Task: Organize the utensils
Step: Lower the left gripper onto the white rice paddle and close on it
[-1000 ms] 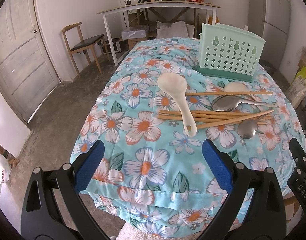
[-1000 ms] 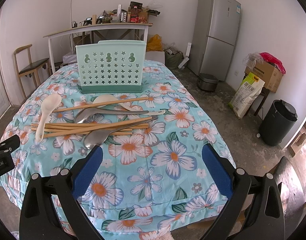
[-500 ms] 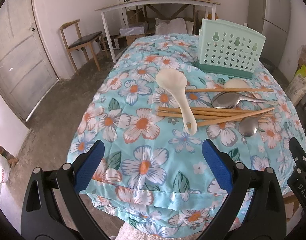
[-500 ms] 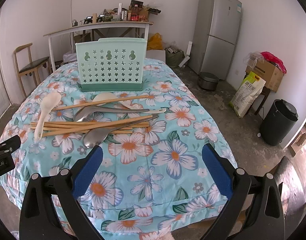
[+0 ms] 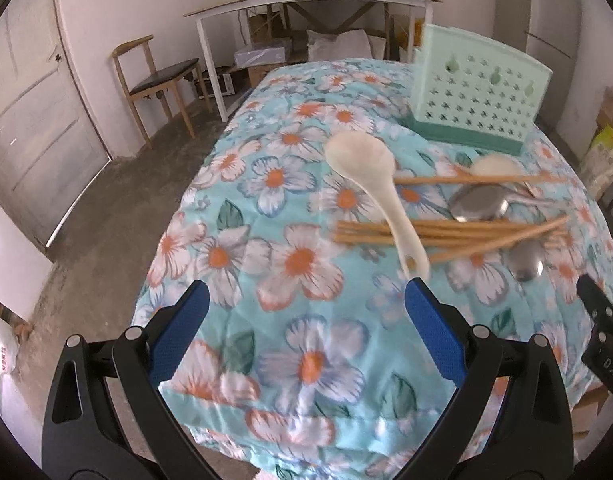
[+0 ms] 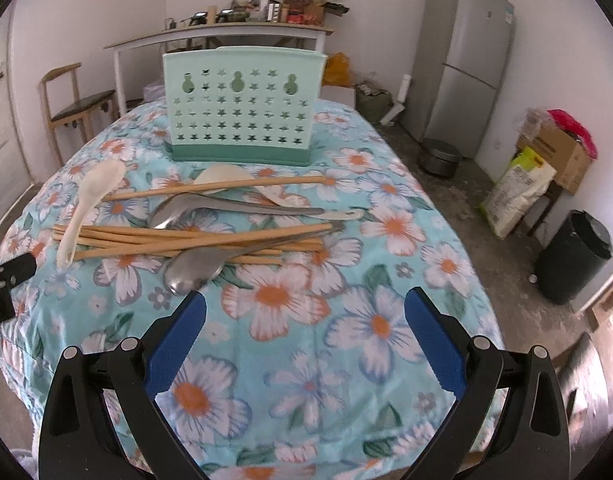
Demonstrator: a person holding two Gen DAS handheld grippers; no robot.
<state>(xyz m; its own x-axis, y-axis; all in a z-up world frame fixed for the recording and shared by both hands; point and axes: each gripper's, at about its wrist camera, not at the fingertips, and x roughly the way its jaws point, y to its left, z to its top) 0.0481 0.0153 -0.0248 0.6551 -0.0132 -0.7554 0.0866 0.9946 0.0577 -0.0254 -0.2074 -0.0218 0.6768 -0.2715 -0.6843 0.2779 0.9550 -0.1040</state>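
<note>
A pile of utensils lies on the floral tablecloth: a white plastic spoon, wooden chopsticks, two metal spoons and a second white spoon. A mint green perforated utensil holder stands upright behind them. My left gripper is open and empty, just short of the white spoon's handle end. My right gripper is open and empty, its left pad close to the near metal spoon's bowl.
A wooden chair and a white side table stand behind the table. A door is at the left. A grey fridge, a black bin and boxes are at the right.
Both grippers have moved forward over the table towards the utensil pile. The utensils have not moved. Both grippers stay open.
</note>
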